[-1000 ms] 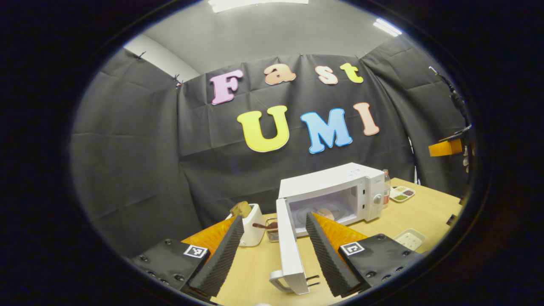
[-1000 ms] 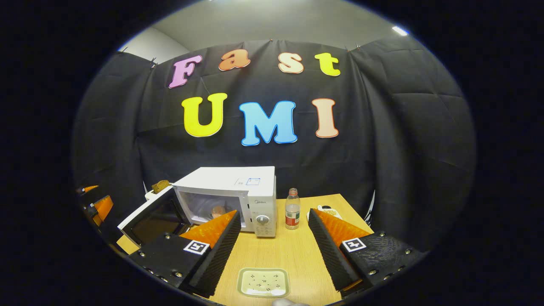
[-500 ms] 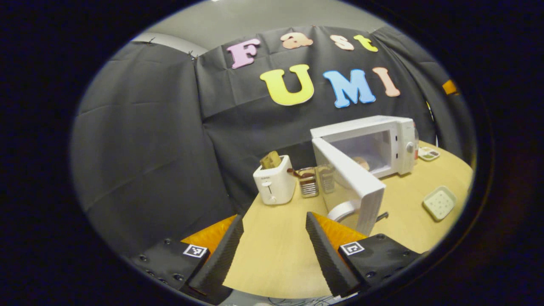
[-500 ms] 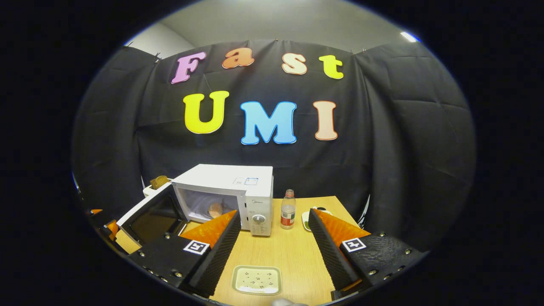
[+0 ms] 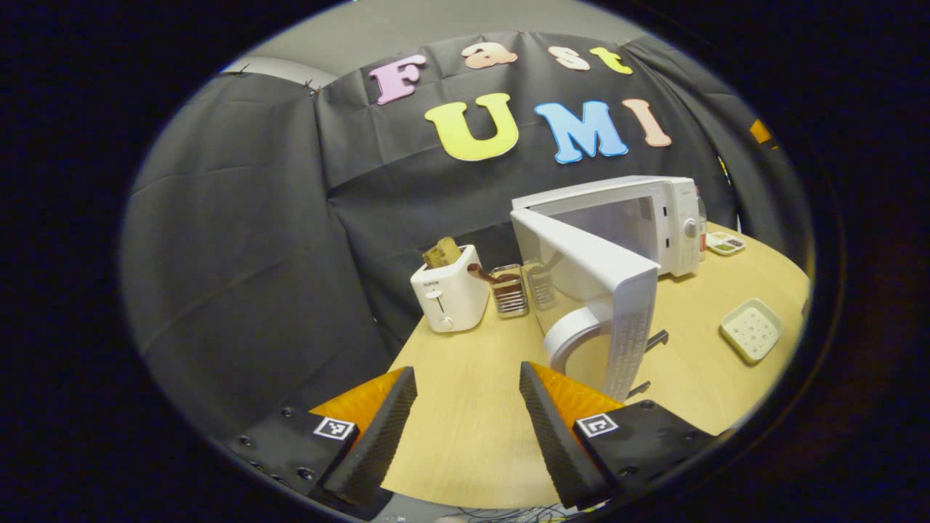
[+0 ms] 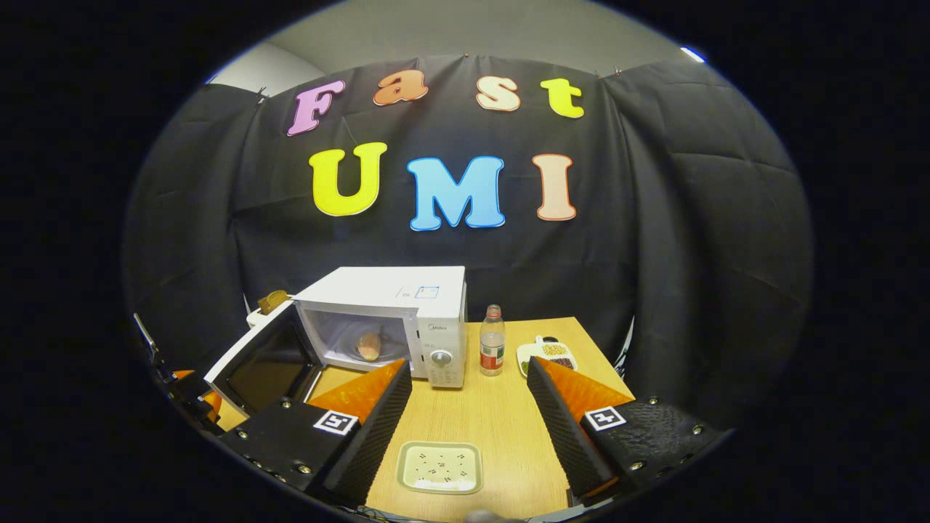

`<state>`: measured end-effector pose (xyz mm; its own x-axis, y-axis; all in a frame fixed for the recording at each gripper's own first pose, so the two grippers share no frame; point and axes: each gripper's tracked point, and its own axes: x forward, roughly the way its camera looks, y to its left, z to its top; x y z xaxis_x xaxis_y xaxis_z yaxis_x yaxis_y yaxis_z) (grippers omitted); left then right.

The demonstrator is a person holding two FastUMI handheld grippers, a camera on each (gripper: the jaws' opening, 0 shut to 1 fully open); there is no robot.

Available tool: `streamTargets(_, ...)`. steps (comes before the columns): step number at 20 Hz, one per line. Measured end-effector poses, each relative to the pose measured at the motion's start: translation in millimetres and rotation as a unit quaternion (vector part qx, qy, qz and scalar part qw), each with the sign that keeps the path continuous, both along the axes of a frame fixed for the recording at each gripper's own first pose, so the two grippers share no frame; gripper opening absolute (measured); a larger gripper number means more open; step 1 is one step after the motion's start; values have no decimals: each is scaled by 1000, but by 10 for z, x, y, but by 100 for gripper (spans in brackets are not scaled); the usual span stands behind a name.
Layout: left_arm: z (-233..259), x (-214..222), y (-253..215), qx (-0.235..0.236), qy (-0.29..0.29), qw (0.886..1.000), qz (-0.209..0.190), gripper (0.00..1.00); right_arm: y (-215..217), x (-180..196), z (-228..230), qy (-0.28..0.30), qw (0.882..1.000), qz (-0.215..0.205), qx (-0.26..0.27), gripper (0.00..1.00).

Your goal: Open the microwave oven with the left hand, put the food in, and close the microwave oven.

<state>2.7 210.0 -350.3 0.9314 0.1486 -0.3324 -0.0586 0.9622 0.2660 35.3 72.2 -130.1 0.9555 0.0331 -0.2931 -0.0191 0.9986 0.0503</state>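
The white microwave [image 6: 392,301] stands at the back of the wooden table with its door [image 6: 265,356] swung open to the left. A round piece of food [image 6: 368,346] lies inside its cavity. In the left gripper view the door [image 5: 588,290] is seen from outside, its curved handle [image 5: 574,338] just ahead and to the right of my left gripper [image 5: 465,428], which is open and holds nothing. My right gripper [image 6: 468,432] is open over the table's front, above an empty pale square dish [image 6: 439,466]. At the left edge of the right gripper view the left gripper [image 6: 185,388] shows beside the door.
A white toaster [image 5: 449,294] with bread in it and a small wire holder [image 5: 508,290] stand left of the microwave. A plastic bottle [image 6: 492,350] and a divided dish [image 6: 546,354] of seeds stand to its right. The empty dish [image 5: 752,328] lies on the table [image 5: 465,407].
My left gripper has swung out to the left, from facing the oven's open cavity to the outer side of the door. The right gripper has drawn back slightly. The door stays open.
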Motion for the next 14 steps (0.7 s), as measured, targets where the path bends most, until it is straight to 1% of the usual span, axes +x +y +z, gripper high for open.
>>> streamTargets(5,54,42,-380,-6,-5,1000,-15,95,-93,10,-1,2,1000,5,8,98)
streamTargets(8,120,81,-662,-9,-12,1000,-24,96,-211,-7,-25,3,1000,5,-1,98)
streamTargets(14,115,296,-1226,-14,-13,998,-54,96,-505,-73,-196,29,1000,-2,4,98)
